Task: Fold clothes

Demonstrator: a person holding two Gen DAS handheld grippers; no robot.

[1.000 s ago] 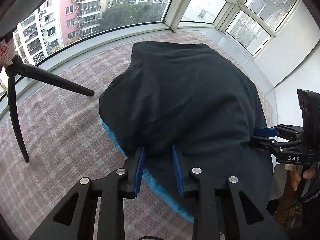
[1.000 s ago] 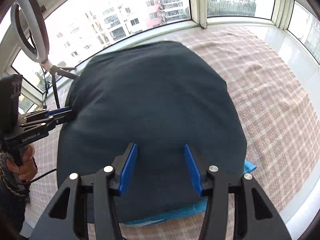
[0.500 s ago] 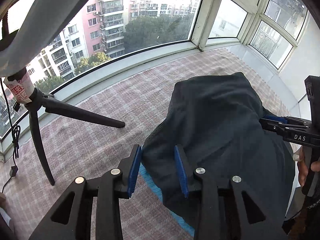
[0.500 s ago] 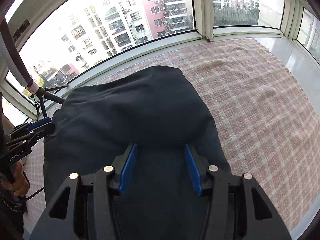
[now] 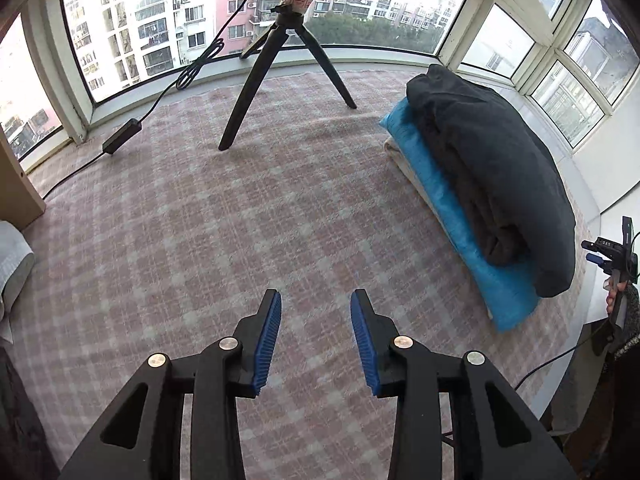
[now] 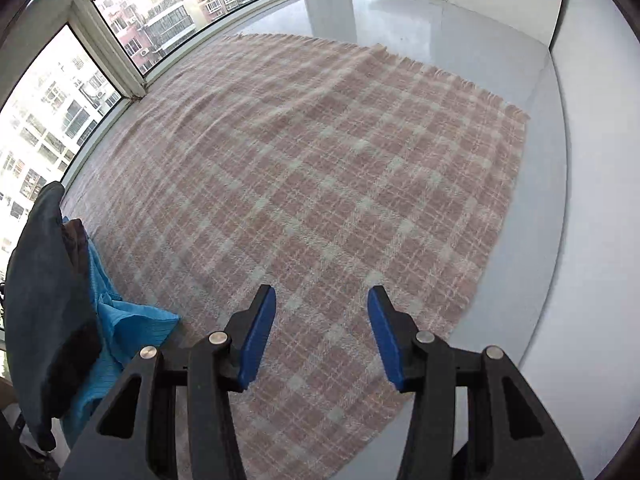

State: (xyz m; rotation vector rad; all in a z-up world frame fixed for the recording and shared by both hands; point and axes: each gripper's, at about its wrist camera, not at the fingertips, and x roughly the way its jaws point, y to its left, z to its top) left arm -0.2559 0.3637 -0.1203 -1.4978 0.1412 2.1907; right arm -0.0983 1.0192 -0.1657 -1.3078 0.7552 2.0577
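Observation:
A folded dark garment (image 5: 492, 168) lies on top of a folded blue garment (image 5: 460, 224), with a cream one (image 5: 394, 152) at the bottom of the pile, at the right of the plaid blanket (image 5: 224, 240). My left gripper (image 5: 315, 300) hangs open over bare blanket, well left of the pile, with nothing between its blue pads. My right gripper (image 6: 322, 296) is open too, over the blanket (image 6: 340, 168), and empty. In the right wrist view the dark garment (image 6: 36, 300) and the blue one (image 6: 120, 328) sit at the left edge. The right gripper (image 5: 590, 251) also shows small beyond the pile.
A black tripod (image 5: 288, 72) of a ring light stands at the back of the blanket, its cable and power block (image 5: 122, 136) trailing left. Pale cloth (image 5: 12, 268) lies at the left edge. Windows ring the ledge; a white sill (image 6: 580, 220) borders the blanket's right.
Both grippers let go of the dark garment and swung away from the pile. The left one went left over the blanket, the right one went right.

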